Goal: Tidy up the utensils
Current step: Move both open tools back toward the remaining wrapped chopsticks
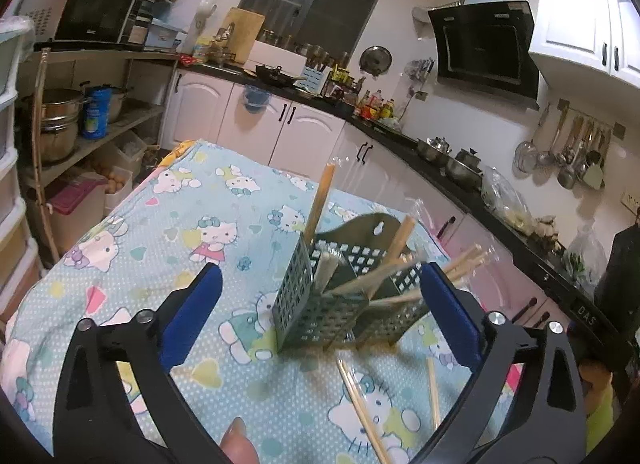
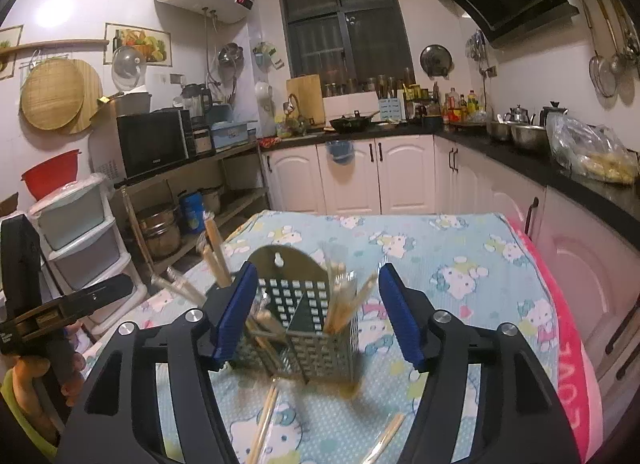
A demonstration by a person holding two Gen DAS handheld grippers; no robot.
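Observation:
A grey-green perforated utensil holder (image 1: 320, 304) (image 2: 308, 328) stands on the Hello Kitty cloth, with wooden chopsticks (image 1: 320, 204) (image 2: 342, 296) sticking out of its compartments. More chopsticks (image 2: 216, 252) lean out at its left side. My left gripper (image 1: 320, 276) is open wide, and the holder sits between and just beyond its blue pads (image 1: 192, 312). My right gripper (image 2: 318, 270) is open too and straddles the holder; its pads (image 2: 236, 312) are close to the walls but do not press on them. Loose chopsticks (image 1: 362, 412) (image 2: 266, 420) lie on the cloth in front of the holder.
The table's cloth (image 1: 180, 224) ends at a pink edge (image 2: 568, 364) beside white cabinets (image 2: 404, 176). A black counter (image 1: 460, 180) carries pots and bags. Shelves with pots (image 1: 60, 124) and plastic drawers (image 2: 80, 232) stand on the left. A hand (image 2: 28, 384) holds the other gripper's handle.

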